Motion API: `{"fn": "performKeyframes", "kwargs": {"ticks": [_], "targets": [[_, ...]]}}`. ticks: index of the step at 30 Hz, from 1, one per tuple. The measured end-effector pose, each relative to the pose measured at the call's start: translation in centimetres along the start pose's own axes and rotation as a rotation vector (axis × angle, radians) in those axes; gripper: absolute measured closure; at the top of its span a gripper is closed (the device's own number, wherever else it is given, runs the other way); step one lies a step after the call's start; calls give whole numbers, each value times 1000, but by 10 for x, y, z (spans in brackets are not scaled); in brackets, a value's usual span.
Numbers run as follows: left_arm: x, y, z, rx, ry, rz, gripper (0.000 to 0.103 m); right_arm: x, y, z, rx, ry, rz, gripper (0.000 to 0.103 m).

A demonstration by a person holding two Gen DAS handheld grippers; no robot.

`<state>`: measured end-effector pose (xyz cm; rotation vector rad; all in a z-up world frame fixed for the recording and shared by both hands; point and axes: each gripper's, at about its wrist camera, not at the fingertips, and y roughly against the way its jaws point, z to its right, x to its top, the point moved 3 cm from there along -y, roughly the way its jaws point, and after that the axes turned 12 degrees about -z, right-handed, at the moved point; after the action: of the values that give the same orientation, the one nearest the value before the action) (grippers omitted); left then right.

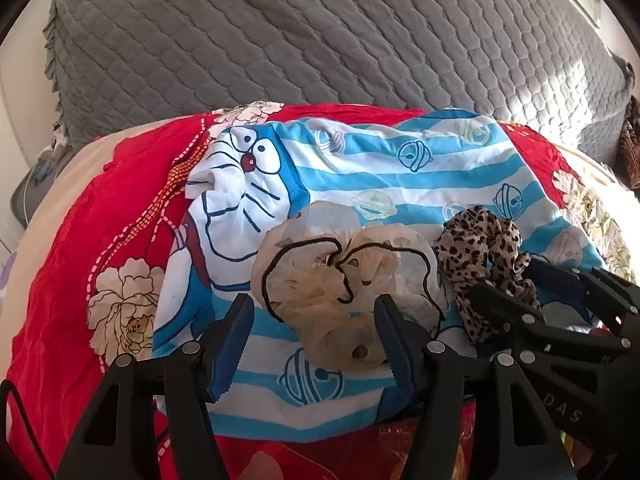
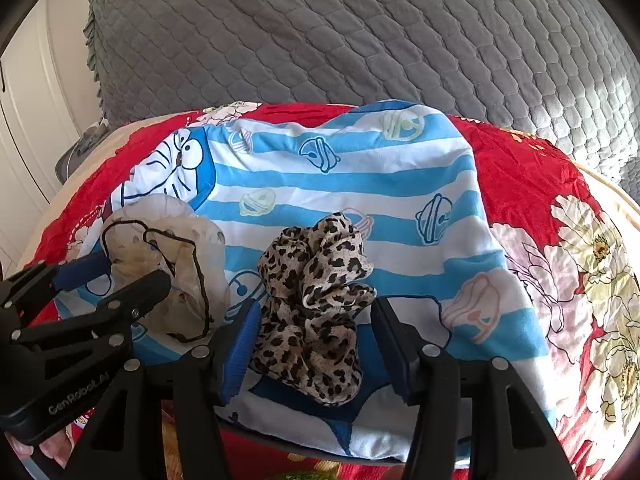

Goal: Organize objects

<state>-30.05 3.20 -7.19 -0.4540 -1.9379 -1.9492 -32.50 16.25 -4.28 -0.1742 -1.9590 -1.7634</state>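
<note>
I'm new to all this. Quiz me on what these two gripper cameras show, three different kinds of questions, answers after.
1. True or false: the leopard-print scrunchie lies between the fingers of the right gripper.
2. Which lies between the fingers of the left gripper? A) a sock B) the cream sheer scrunchie C) a comb
3. Fill in: both scrunchies rest on a blue-and-white striped ______.

Key
1. True; the pads stand clear of it on both sides.
2. B; the fingers stand open around it.
3. Cloth, with a cartoon cat print, spread over a red floral cover.
</note>
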Motion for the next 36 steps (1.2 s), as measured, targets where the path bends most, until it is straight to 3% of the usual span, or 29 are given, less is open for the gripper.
{"fn": "performKeyframes", "kwargs": {"ticks": [11,14,36], "targets": [[-6,11,-5,-11,16,2,34,-6,8,0,-9,-3,2,45],[-9,16,-8,-19,26,5,32,-10,10,-2,-13,1,-3,40],[-33,58,-9,-41,12,8,27,-37,54,-19,-56,70,-57,40]]}}
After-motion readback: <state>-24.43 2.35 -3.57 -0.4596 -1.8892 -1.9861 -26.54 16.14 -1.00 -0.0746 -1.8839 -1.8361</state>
